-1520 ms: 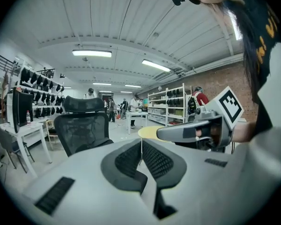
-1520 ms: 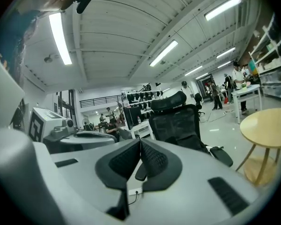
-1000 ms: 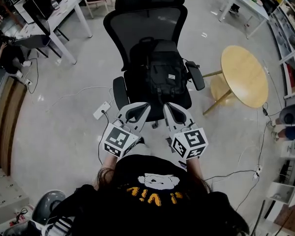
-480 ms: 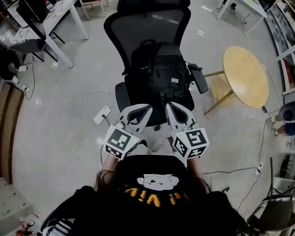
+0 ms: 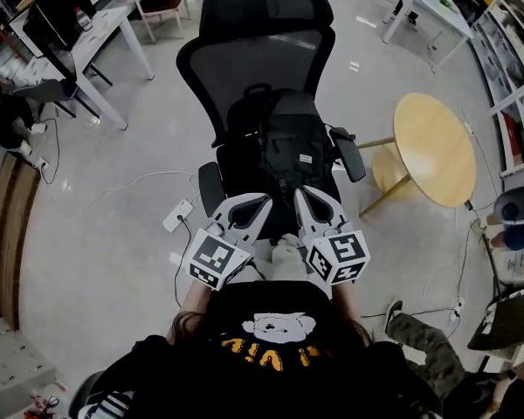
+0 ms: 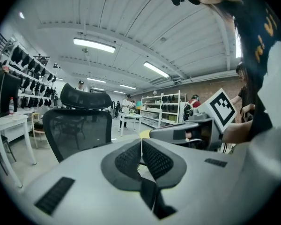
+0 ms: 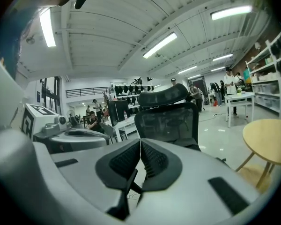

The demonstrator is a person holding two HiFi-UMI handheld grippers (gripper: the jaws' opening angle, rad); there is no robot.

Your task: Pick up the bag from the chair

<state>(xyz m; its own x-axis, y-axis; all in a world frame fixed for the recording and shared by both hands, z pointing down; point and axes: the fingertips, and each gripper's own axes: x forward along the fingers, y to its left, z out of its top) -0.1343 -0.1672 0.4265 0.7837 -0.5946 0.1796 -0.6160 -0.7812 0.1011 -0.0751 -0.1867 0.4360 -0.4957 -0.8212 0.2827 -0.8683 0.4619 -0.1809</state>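
Note:
A black backpack (image 5: pixel 286 149) stands upright on the seat of a black mesh-backed office chair (image 5: pixel 255 68), leaning on the backrest. My left gripper (image 5: pixel 256 202) and right gripper (image 5: pixel 304 197) hover side by side just before the seat's front edge, short of the bag and not touching it. Both are shut with nothing between the pads. In the left gripper view the left gripper (image 6: pixel 141 143) points past the chair back (image 6: pixel 78 127). In the right gripper view the right gripper (image 7: pixel 140 145) faces the chair back (image 7: pixel 168 122). The bag is hidden in both gripper views.
A round wooden side table (image 5: pixel 434 140) stands right of the chair. White desks (image 5: pixel 105 24) and a monitor are at the back left. A power strip (image 5: pixel 178 216) and cables lie on the floor left of the chair. A person's leg (image 5: pixel 424 349) is at lower right.
Both grippers stay shut in nearly the same place before the seat. The head view has shifted slightly, and a person's leg has come in at lower right.

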